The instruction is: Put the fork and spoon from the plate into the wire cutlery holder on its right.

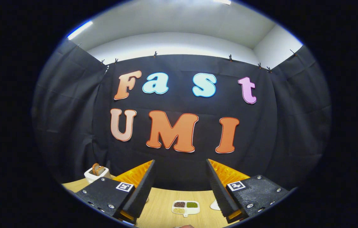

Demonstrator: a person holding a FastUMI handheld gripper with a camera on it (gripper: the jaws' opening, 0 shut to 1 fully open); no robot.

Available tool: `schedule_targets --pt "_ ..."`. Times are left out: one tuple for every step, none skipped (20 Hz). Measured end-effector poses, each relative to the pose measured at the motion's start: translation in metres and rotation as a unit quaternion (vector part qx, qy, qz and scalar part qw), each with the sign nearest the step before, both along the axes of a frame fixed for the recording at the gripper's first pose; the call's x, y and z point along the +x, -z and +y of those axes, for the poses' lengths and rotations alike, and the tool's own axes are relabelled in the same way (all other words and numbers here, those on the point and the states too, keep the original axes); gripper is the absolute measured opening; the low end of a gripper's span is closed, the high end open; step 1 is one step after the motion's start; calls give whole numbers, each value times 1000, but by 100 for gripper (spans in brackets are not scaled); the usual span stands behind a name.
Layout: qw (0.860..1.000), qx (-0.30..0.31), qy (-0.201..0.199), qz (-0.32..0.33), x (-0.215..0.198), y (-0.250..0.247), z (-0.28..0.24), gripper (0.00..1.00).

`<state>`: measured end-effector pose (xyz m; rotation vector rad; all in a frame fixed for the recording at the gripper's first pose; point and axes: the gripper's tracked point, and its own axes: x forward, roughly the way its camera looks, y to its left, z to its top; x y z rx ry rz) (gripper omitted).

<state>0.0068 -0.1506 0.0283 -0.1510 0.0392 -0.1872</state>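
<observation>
Gripper (180, 182) fingers stood spread wide, holding nothing, above the worktop (160, 205). Small divided dish (185, 207) lay between them; white object (215, 205) beside the right finger was half hidden.

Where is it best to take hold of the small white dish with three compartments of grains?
Probably by the short tab on its near rim, coming from the near side: the small white three-compartment dish lies flat on the wooden table, its walls low. The gripper is open.

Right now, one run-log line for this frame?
claw: open, empty, raised | between fingers: divided dish on table | beyond left finger: toaster | fork, spoon: untouched
</observation>
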Motion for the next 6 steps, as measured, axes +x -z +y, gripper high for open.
schedule_targets --pt "1000 2 -3 -4 0 -3 1 92" --pt "1000 2 -3 -9 1 -5 2 92" --pt "1000 2 -5 -13 3 -7 3 93" --pt "1000 3 -7 -16 4 -10 4 93" --pt "1000 3 -9 -19 4 -12 5 93" --pt "1000 4 -11 -23 3 -14 6 93"
